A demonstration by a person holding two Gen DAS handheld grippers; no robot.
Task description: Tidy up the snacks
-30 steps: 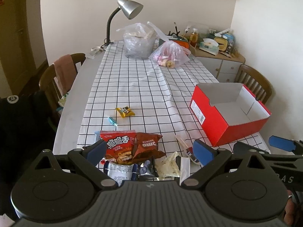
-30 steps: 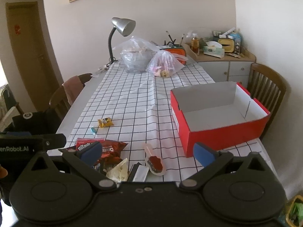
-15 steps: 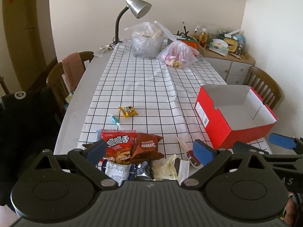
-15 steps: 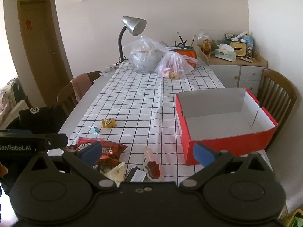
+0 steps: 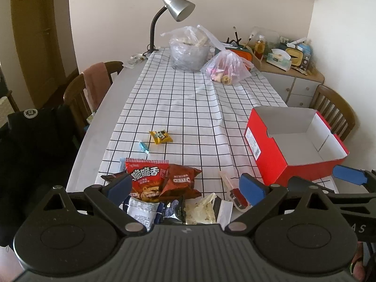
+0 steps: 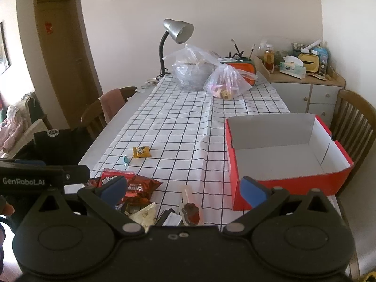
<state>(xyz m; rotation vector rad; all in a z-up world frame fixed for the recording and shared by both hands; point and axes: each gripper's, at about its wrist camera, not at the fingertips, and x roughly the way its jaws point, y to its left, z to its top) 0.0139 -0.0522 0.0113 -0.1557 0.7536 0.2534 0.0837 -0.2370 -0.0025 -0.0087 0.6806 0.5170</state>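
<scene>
snack pile (image 5: 162,185) btwn open left claw (image 5: 185,186)

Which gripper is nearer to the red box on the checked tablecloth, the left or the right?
Right. The right gripper hangs open with its right-hand finger just before the red box's near wall. The left gripper hangs open over the snack pile, with the box off to its right.

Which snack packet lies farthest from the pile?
The yellow packet, alone on the cloth beyond the blue candy, farthest up the table.

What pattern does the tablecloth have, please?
White tablecloth with a black grid; clearest in the left wrist view.
</scene>
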